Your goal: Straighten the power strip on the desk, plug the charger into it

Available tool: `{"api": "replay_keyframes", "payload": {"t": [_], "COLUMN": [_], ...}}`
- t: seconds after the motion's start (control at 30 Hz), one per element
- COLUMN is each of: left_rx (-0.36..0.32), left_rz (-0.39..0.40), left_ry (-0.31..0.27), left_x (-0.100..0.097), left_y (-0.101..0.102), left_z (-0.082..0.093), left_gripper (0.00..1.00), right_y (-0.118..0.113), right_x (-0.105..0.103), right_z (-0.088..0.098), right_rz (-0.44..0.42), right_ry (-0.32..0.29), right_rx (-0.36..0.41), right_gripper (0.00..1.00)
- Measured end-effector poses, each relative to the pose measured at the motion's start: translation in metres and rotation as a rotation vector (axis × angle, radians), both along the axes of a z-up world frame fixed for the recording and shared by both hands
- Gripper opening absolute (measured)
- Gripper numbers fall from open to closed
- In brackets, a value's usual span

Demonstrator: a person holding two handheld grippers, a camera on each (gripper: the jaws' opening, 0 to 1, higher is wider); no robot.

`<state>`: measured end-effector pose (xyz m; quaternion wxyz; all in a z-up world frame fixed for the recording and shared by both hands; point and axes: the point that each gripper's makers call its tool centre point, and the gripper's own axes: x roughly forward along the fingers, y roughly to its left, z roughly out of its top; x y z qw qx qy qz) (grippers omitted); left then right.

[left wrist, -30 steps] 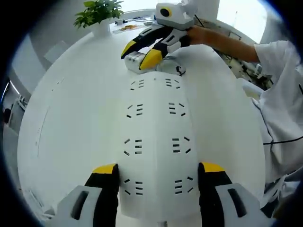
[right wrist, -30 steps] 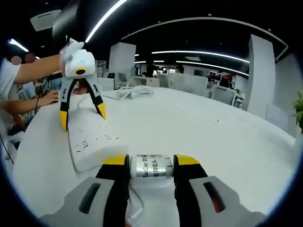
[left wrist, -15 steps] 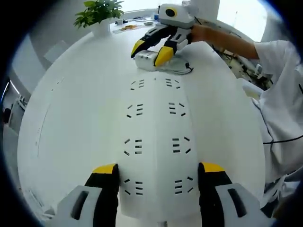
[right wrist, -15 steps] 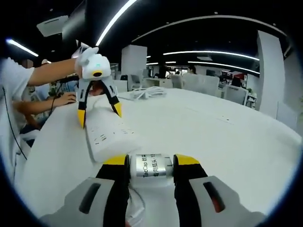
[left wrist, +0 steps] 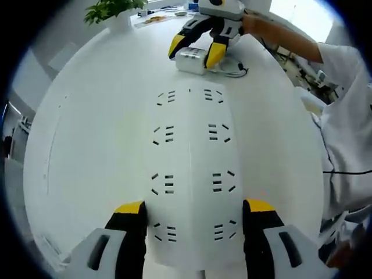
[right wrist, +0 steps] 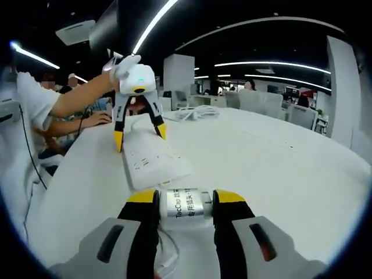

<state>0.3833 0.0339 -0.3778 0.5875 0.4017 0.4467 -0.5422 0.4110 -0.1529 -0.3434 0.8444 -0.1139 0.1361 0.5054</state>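
Strip [left wrist: 190,174] runs up the centre of the left gripper view, its near end between the left gripper [left wrist: 195,224]'s spread jaws. At top centre the charger [left wrist: 192,60] sits clenched in the right gripper [left wrist: 196,50], not yet plugged.

In the right gripper view, the charger lies at lower centre in the clenched jaws, the strip at centre left, apart. Plugging is judged left to do.

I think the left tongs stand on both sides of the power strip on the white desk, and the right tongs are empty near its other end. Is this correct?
Not quite. The right tongs are not empty: the right gripper view shows them shut on the charger. The rest holds: the left tongs stand on both sides of the power strip on the white desk.
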Motion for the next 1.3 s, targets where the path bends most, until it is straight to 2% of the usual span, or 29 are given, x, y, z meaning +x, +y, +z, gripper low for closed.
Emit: {"api": "replay_keyframes", "payload": {"t": [0.33, 0.5, 0.6, 0.7, 0.73, 0.77, 0.83, 0.9, 0.93, 0.97, 1.0, 1.03, 1.13, 1.2, 1.23, 1.3], "left_rx": [0.007, 0.003, -0.005, -0.003, -0.003, -0.004, -0.005, 0.0, 0.001, 0.0, -0.005, -0.009, -0.015, -0.022, -0.026, -0.029], "left_rz": [-0.003, -0.005, -0.008, -0.018, -0.022, -0.023, -0.025, -0.025, -0.026, -0.028, -0.032, -0.035, -0.039, -0.04, -0.041, -0.043], "left_ry": [0.0, -0.002, -0.001, -0.001, -0.001, -0.001, -0.002, -0.001, -0.002, -0.002, -0.002, -0.001, -0.001, -0.001, -0.001, -0.001], "left_x": [0.001, 0.0, 0.0, 0.0, 0.001, 0.001, 0.001, 0.001, 0.002, 0.002, 0.002, 0.002, 0.003, 0.003, 0.003, 0.004], "left_y": [0.001, 0.001, 0.001, 0.001, 0.0, 0.0, 0.0, 0.0, 0.0, 0.0, 0.0, 0.0, 0.0, 0.0, 0.0, 0.0], "left_z": [0.001, 0.001, 0.002, 0.002, 0.002, 0.002, 0.002, 0.002, 0.002, 0.002, 0.002, 0.002, 0.002, 0.002, 0.001, 0.001], "left_gripper": [0.68, 0.67, 0.67, 0.68, 0.68, 0.67, 0.68, 0.68, 0.68, 0.68, 0.68, 0.68, 0.68, 0.68, 0.68, 0.68], "right_y": [0.003, -0.006, -0.014, -0.025, -0.027, -0.032, -0.037, -0.049, -0.057, -0.058, -0.058, -0.057, -0.046, -0.035, -0.035, -0.029], "right_x": [-0.003, -0.004, -0.008, -0.014, -0.016, -0.018, -0.023, -0.023, -0.022, -0.022, -0.023, -0.025, -0.028, -0.026, -0.023, -0.018], "right_z": [0.0, 0.005, 0.015, 0.025, 0.028, 0.029, 0.03, 0.031, 0.028, 0.026, 0.026, 0.025, 0.023, 0.018, 0.012, 0.004], "right_rz": [0.037, -0.039, -0.147, -0.303, -0.361, -0.439, -0.517, -0.653, -0.751, -0.788, -0.821, -0.896, -1.004, -1.014, -1.055, -1.107], "right_ry": [0.014, 0.012, 0.001, -0.072, -0.081, -0.08, -0.086, -0.09, -0.077, -0.081, -0.082, -0.056, -0.025, -0.038, -0.052, -0.032], "right_rx": [0.007, -0.032, -0.023, -0.054, -0.041, -0.05, -0.06, -0.053, -0.054, -0.063, -0.055, -0.002, 0.098, 0.083, 0.043, 0.065], "right_gripper": [0.36, 0.41, 0.45, 0.46, 0.46, 0.46, 0.47, 0.46, 0.47, 0.48, 0.5, 0.51, 0.49, 0.49, 0.51, 0.54]}}
